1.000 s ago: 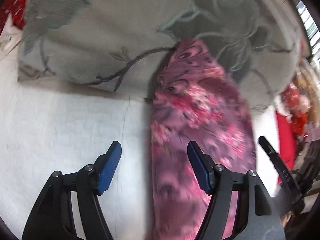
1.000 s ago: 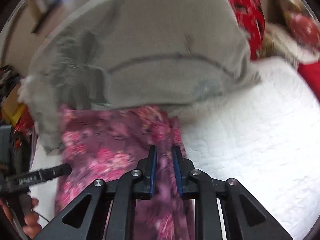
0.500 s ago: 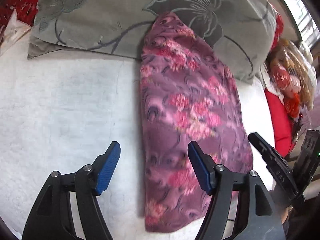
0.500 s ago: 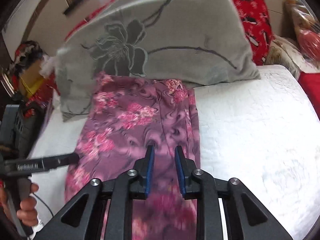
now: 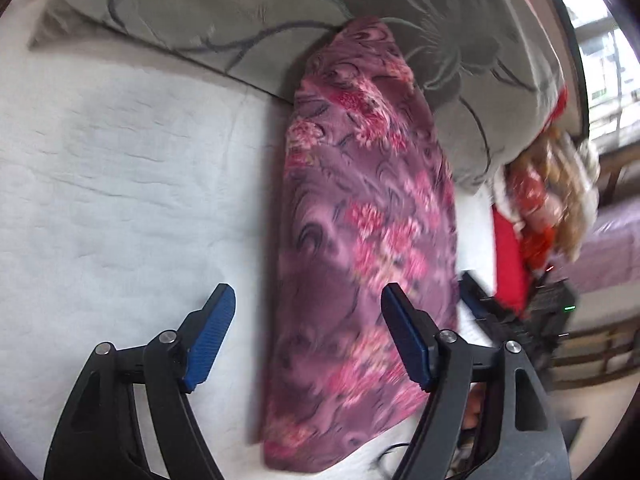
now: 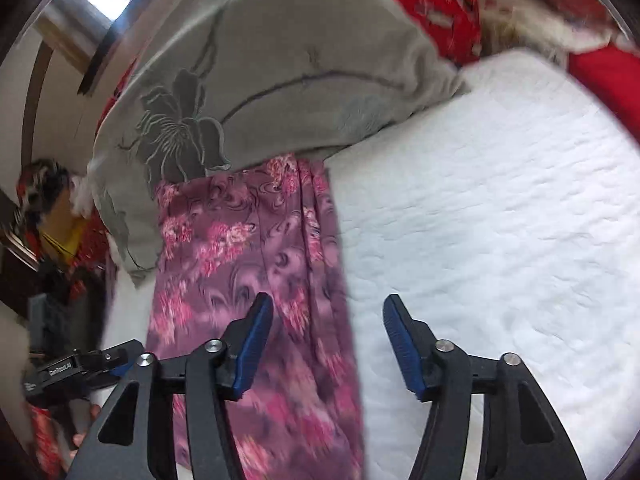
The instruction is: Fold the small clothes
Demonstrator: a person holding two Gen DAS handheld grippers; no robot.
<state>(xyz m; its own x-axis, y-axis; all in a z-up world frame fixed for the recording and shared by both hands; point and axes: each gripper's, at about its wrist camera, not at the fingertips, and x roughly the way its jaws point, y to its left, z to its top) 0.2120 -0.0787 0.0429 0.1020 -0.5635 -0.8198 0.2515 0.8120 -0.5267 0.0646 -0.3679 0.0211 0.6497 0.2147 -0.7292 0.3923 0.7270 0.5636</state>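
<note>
A purple garment with pink flowers lies as a long folded strip on the white quilted bed, its far end against a grey pillow. My left gripper is open and empty above the strip's left edge. In the right wrist view the garment lies left of centre. My right gripper is open and empty above the strip's right edge. The left gripper's body shows at the lower left of the right wrist view.
A large grey pillow with a flower pattern leans at the head of the bed; it also shows in the right wrist view. Red cushions and soft toys lie beyond the bed's right edge. More red cloth sits behind the pillow.
My right gripper was shut on the garment and has opened, letting it go. The garment now lies flat on the bed. My left gripper stayed open.
</note>
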